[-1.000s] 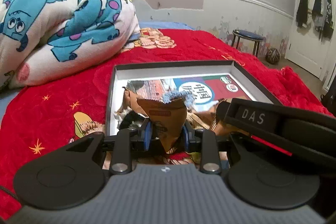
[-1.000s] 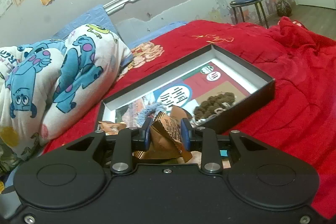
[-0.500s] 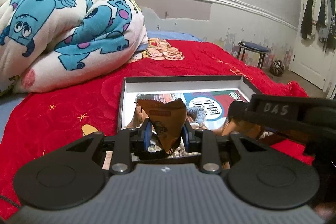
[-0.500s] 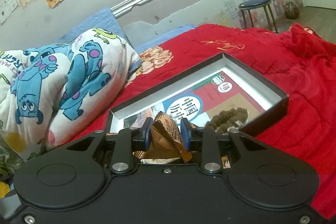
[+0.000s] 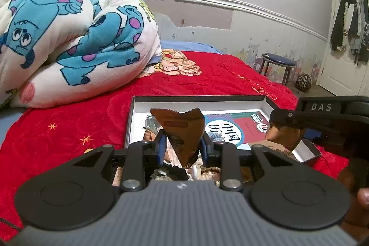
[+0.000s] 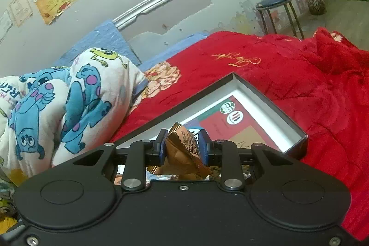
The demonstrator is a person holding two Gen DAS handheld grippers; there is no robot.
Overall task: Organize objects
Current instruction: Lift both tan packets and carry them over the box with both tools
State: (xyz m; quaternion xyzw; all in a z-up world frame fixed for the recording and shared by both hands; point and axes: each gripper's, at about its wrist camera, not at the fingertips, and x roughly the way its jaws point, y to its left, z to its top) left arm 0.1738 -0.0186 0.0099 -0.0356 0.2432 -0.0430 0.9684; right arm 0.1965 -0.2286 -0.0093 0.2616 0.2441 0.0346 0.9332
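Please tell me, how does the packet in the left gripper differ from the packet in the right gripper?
The left gripper holds its brown packet upright, flat face forward, serrated edge on top. The right gripper holds its golden packet tilted and creased, printed text showing, shinier. Both are pinched between blue pads over the open box.

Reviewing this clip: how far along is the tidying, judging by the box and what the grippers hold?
Midway, apparently. Done: a printed booklet already lies in the open box on the red bedspread. In hand: the left gripper and right gripper each clamp a brown snack packet. Left: both packets still need setting down.
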